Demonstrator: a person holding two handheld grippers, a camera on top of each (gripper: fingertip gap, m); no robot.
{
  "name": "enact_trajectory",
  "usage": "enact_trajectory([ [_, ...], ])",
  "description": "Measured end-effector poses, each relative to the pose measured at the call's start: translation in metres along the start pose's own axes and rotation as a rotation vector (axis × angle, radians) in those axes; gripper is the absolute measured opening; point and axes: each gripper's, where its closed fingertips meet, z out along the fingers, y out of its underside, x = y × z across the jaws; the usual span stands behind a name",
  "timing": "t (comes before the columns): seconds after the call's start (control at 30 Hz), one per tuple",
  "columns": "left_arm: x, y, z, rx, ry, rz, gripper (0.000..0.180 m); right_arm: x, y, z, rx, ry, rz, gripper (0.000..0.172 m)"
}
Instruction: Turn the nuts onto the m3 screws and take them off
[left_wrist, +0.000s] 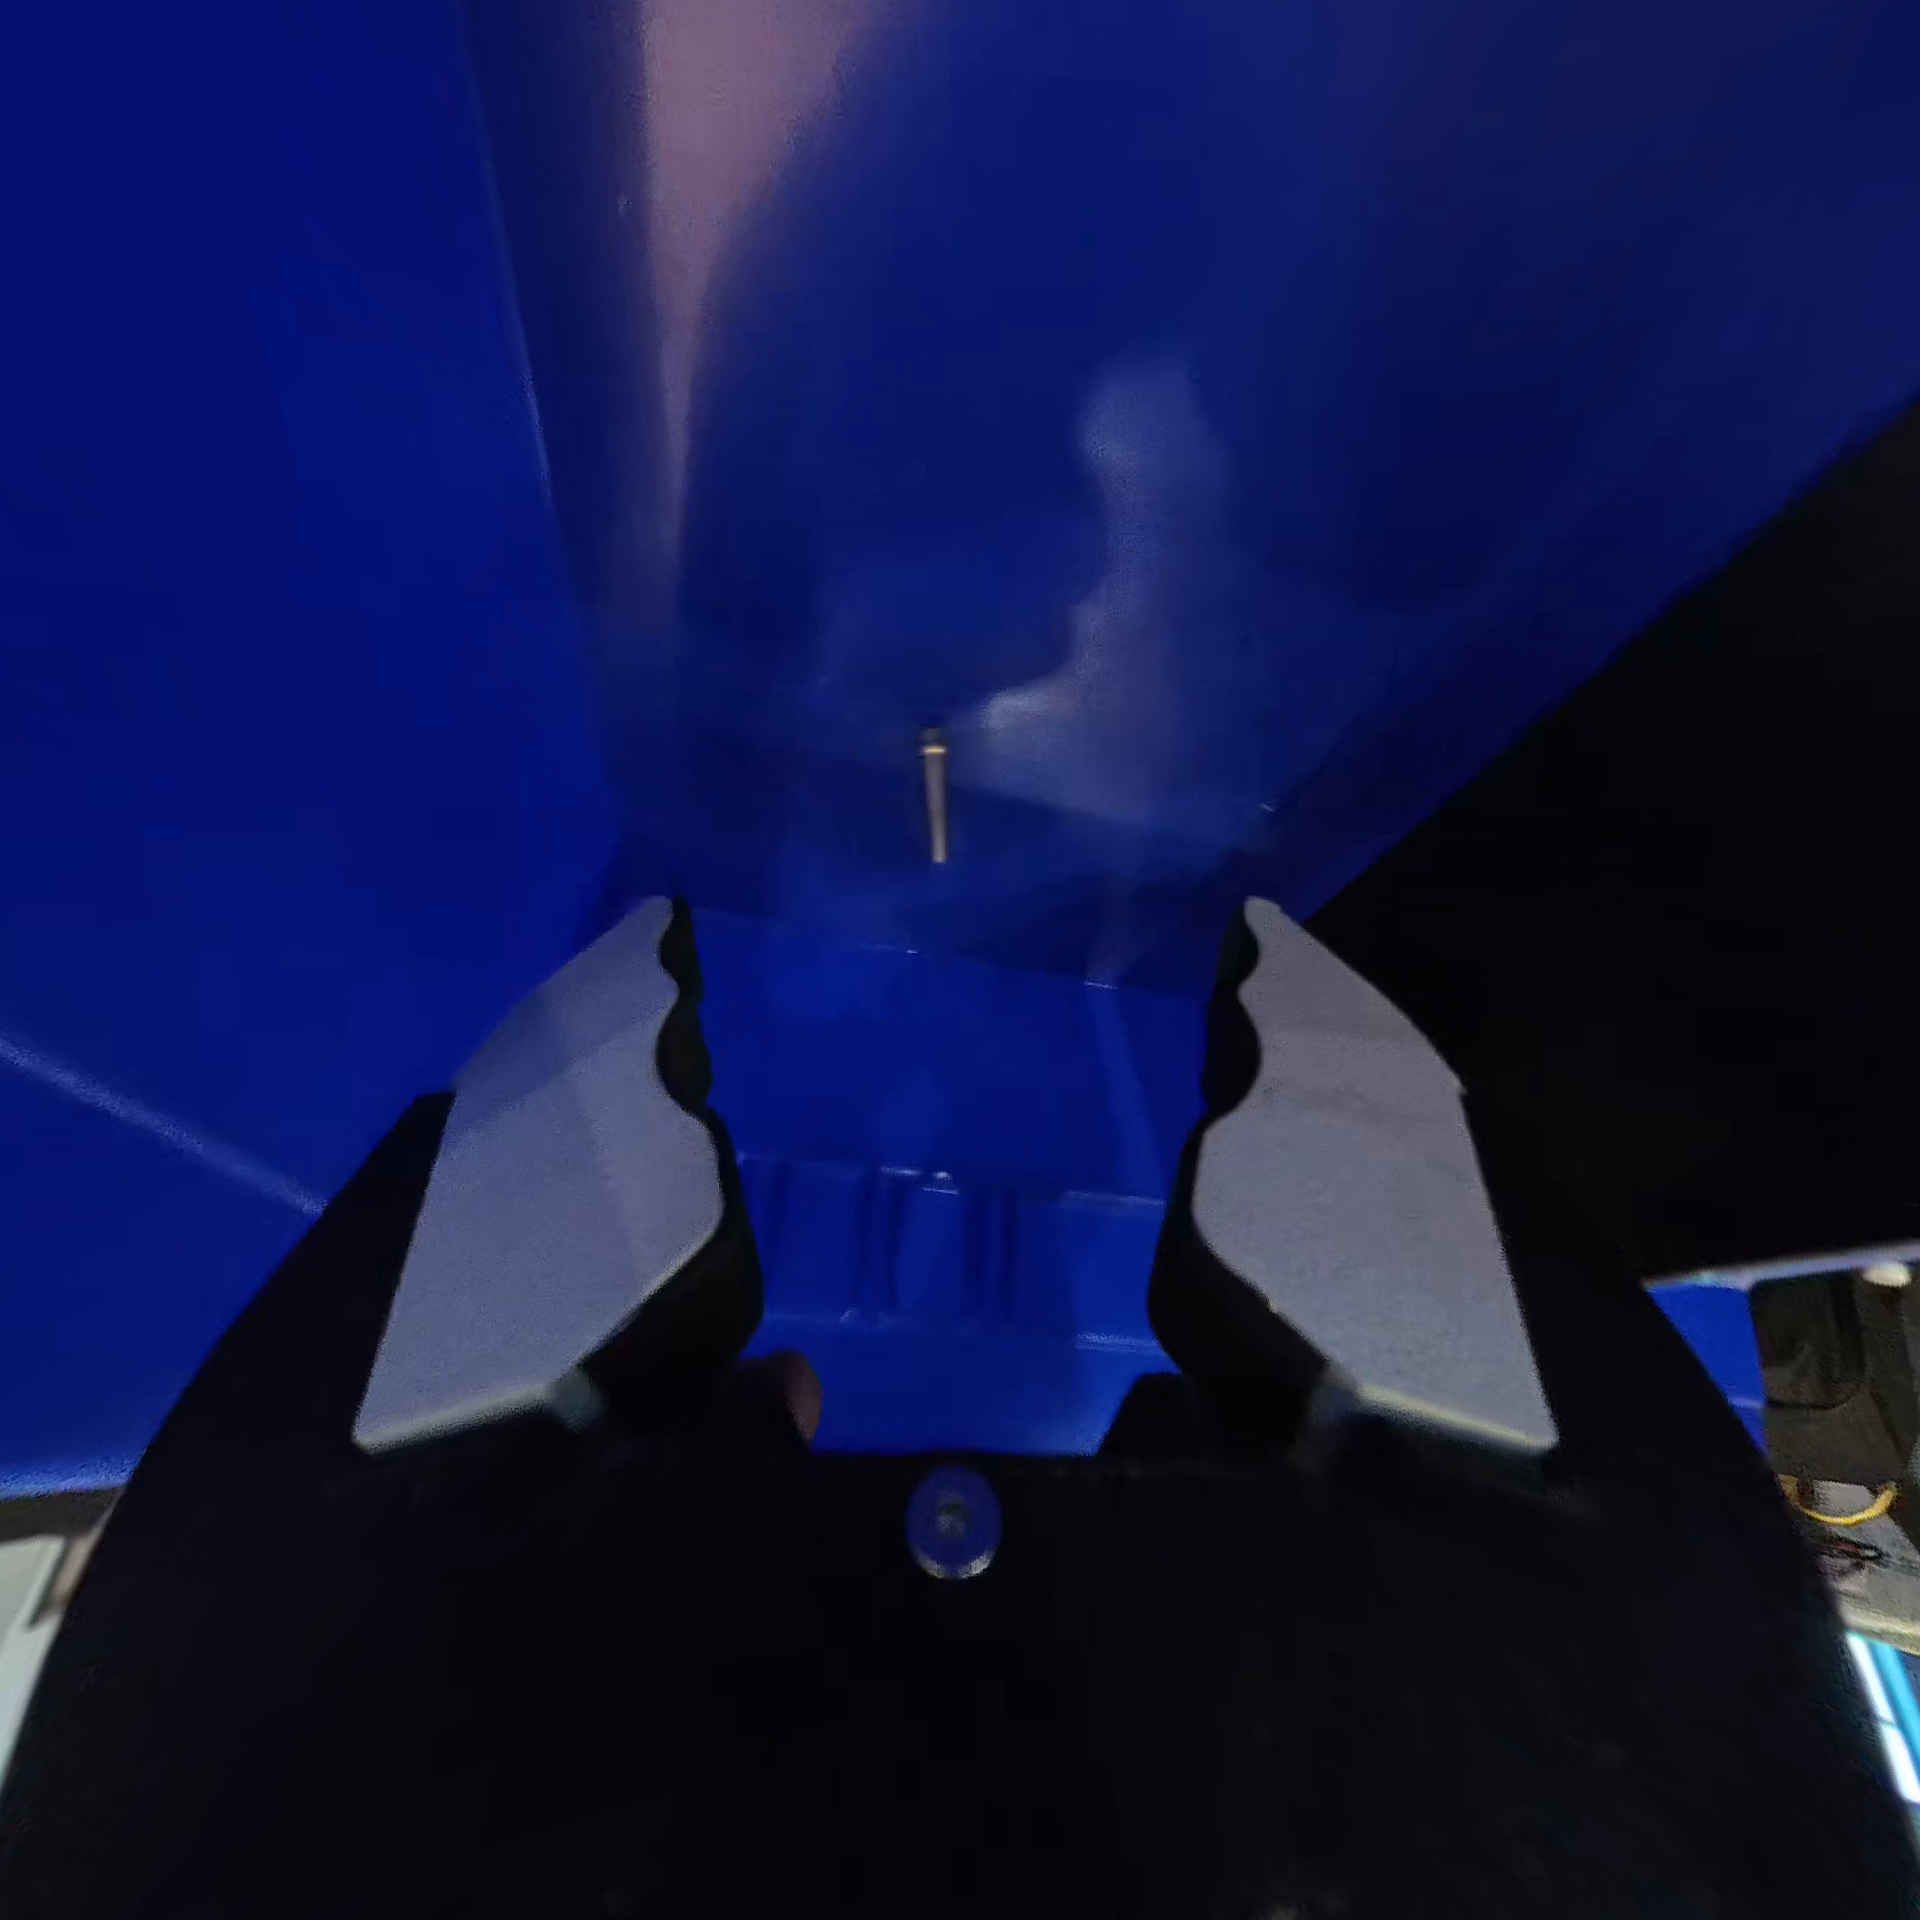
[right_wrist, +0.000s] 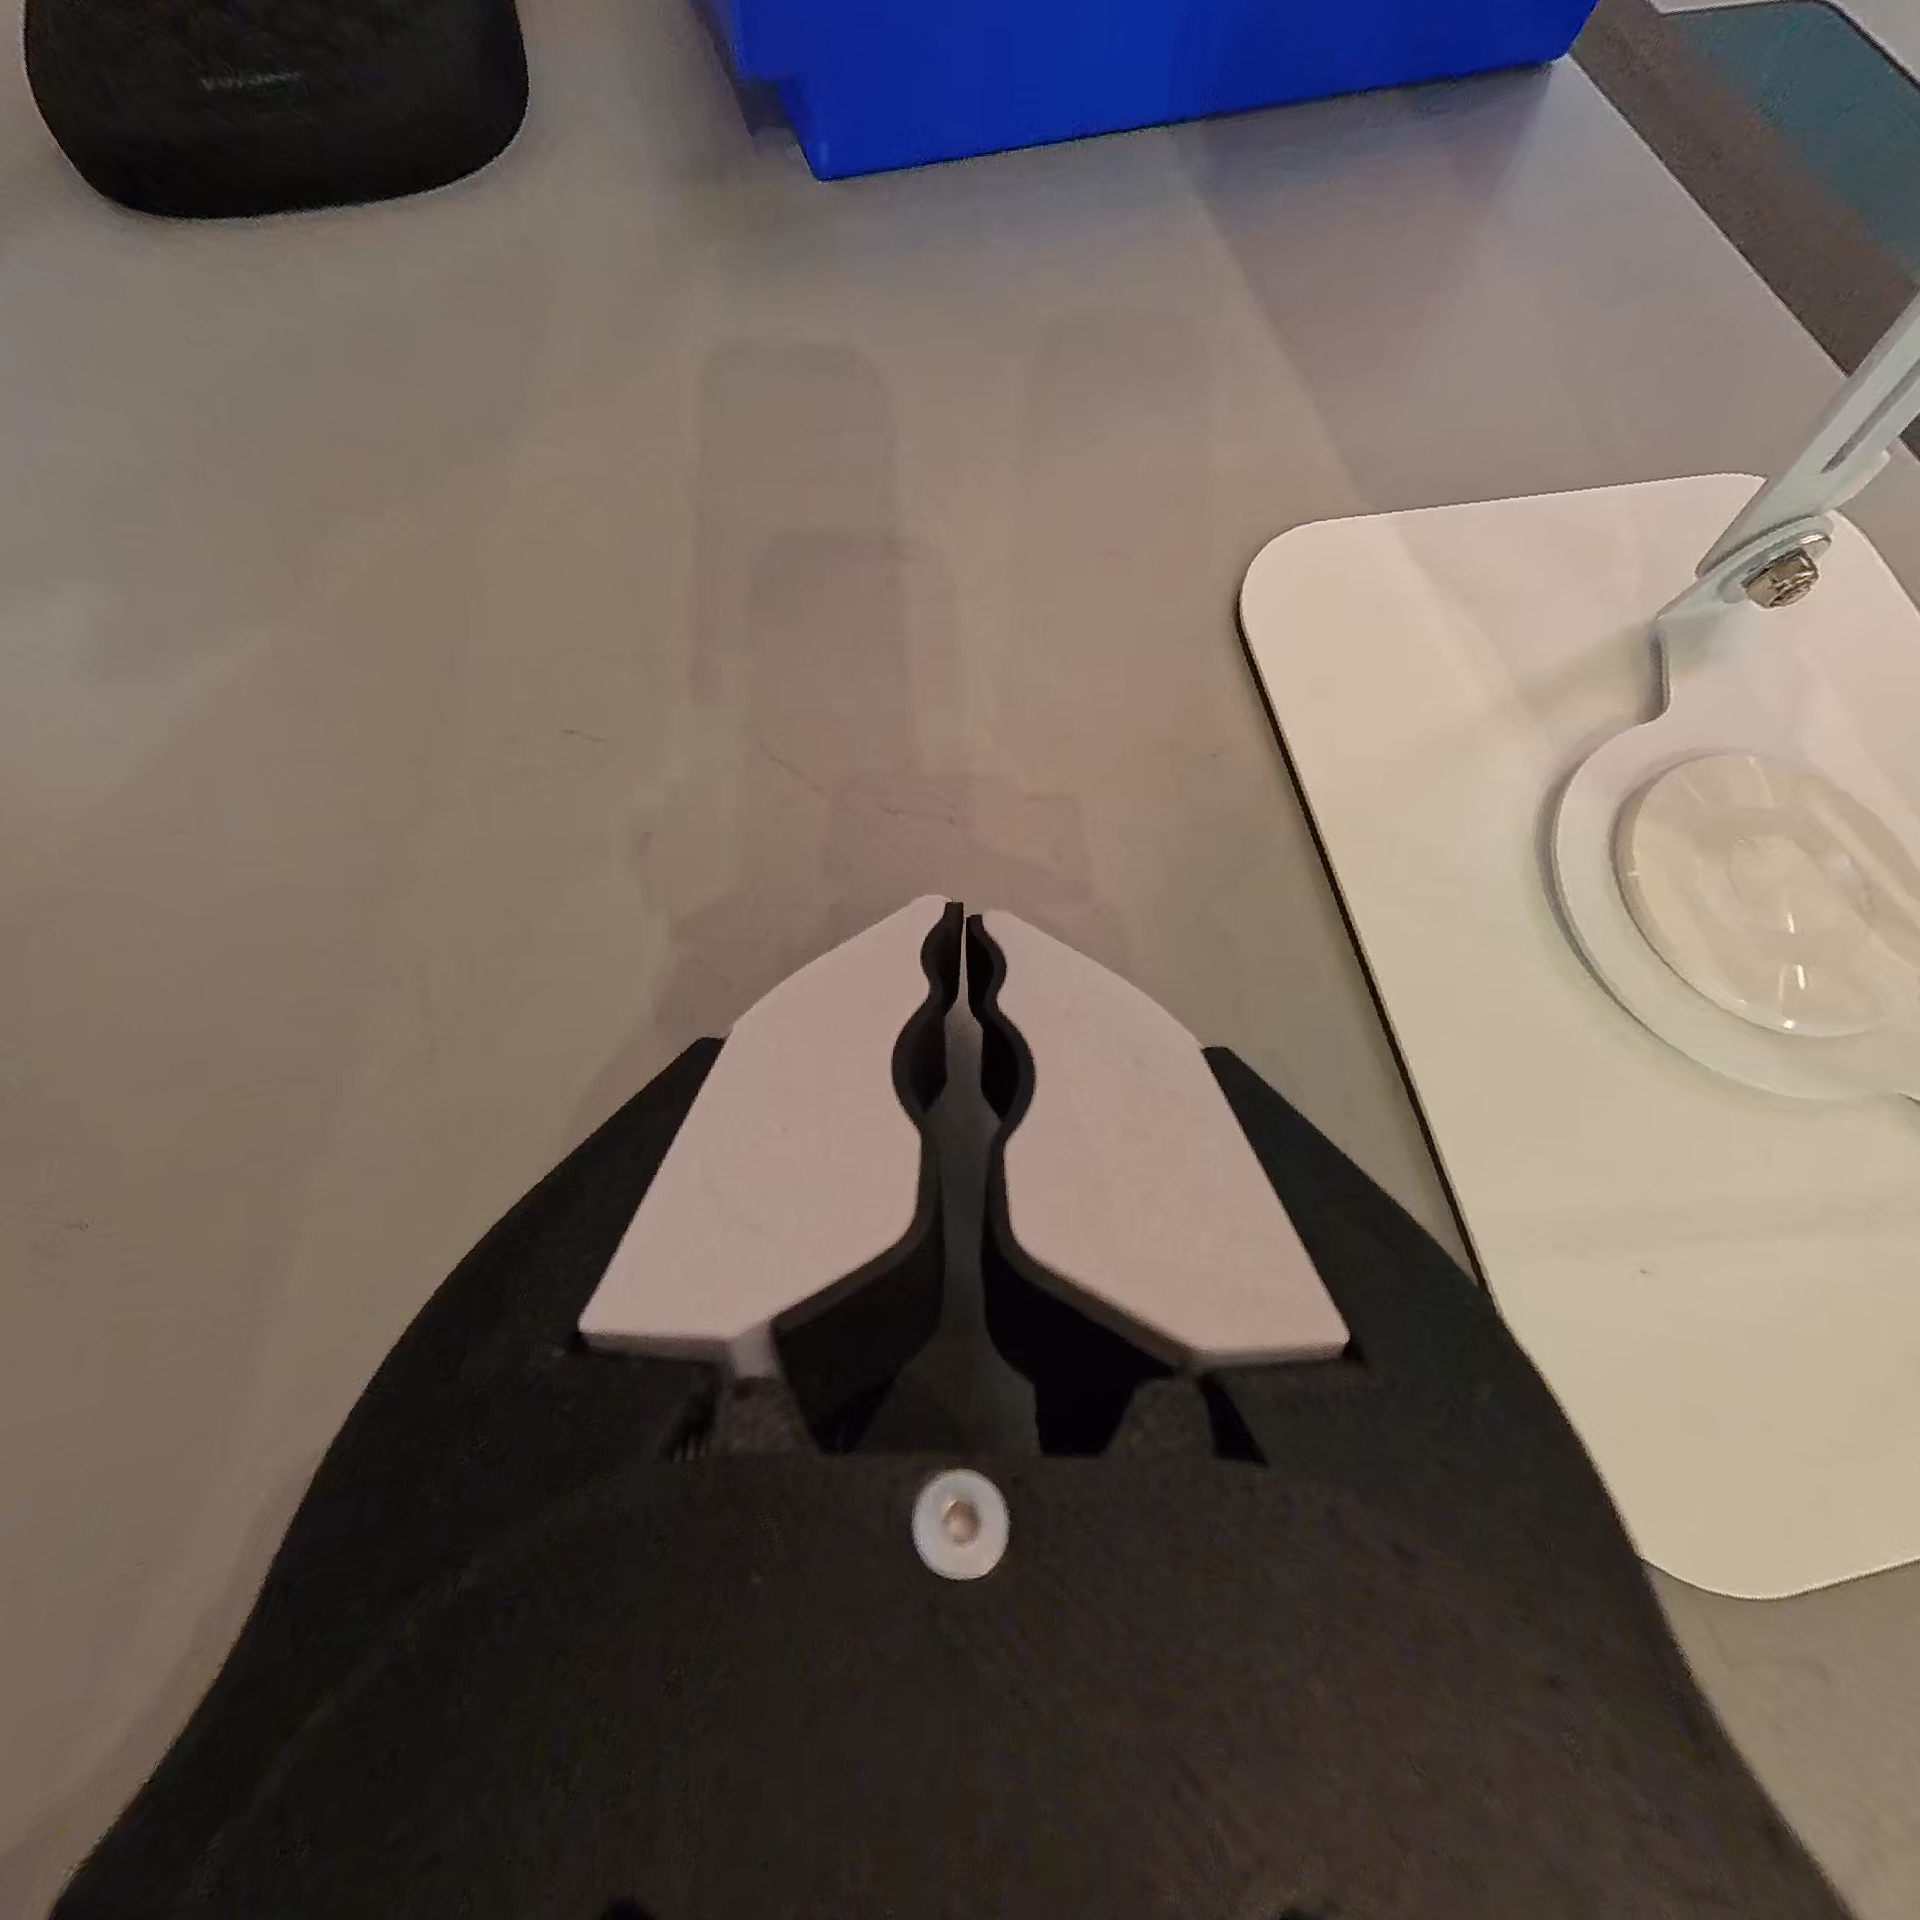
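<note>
Left gripper (left_wrist: 956, 935) reaches into a blue bin (left_wrist: 312, 623), fingers spread and holding nothing, lined up on a small metal pin (left_wrist: 935, 795) ahead; right gripper (right_wrist: 958, 920) hovers closed and empty over the worktop (right_wrist: 416, 727).

Left gripper (left_wrist: 956, 914) is reaching into a blue bin (left_wrist: 312, 623), jaws standing wide apart w/ nothing between the pads. A thin metal pin (left_wrist: 937, 795) is lying on the bin floor just ahead of the fingertips, not touching them. Bin's ribbed front wall (left_wrist: 935, 1236) is sitting between the fingers.
</note>
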Motion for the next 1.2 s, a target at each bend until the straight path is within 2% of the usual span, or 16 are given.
enact_trajectory([
  [0.1, 0.004, -0.003, 0.009, -0.013, 0.028, -0.024, 0.065, 0.000, 0.000, 0.000, 0.000, -0.001, 0.000, 0.001],
  [0.13, 0.013, -0.003, 0.009, -0.028, 0.081, -0.035, 0.048, 0.000, 0.000, 0.000, 0.002, 0.000, 0.000, 0.001],
  [0.17, 0.014, -0.003, 0.008, -0.025, 0.081, -0.038, 0.039, 0.000, 0.000, 0.000, 0.002, -0.001, 0.000, 0.001],
  [0.23, 0.017, -0.006, 0.007, 0.008, 0.086, -0.035, 0.009, 0.000, 0.000, 0.000, 0.002, -0.001, -0.001, 0.001],
  [0.27, 0.017, -0.006, 0.007, 0.018, 0.070, -0.025, 0.002, 0.000, 0.000, 0.000, 0.001, -0.002, -0.002, 0.001],
  [0.47, 0.015, -0.005, 0.006, 0.046, -0.004, 0.005, 0.002, -0.001, 0.000, 0.000, -0.004, 0.000, -0.008, 0.001],
  [0.77, 0.000, 0.000, -0.014, 0.156, -0.090, -0.083, 0.002, -0.001, 0.001, 0.001, -0.008, -0.004, -0.008, 0.001],
  [0.87, -0.003, 0.000, -0.039, 0.232, -0.131, -0.132, 0.002, -0.001, 0.001, 0.001, -0.010, -0.005, -0.007, 0.001],
  [1.0, 0.016, -0.002, -0.091, 0.405, -0.159, -0.214, 0.002, -0.001, 0.001, 0.001, -0.010, -0.006, -0.007, 0.000],
  [1.1, 0.051, 0.000, -0.132, 0.507, -0.197, -0.253, 0.001, -0.001, 0.000, 0.001, -0.007, -0.007, -0.006, 0.000],
  [1.2, 0.104, 0.002, -0.165, 0.608, -0.213, -0.265, 0.001, -0.001, 0.000, 0.000, -0.004, -0.006, -0.007, 0.000],
])
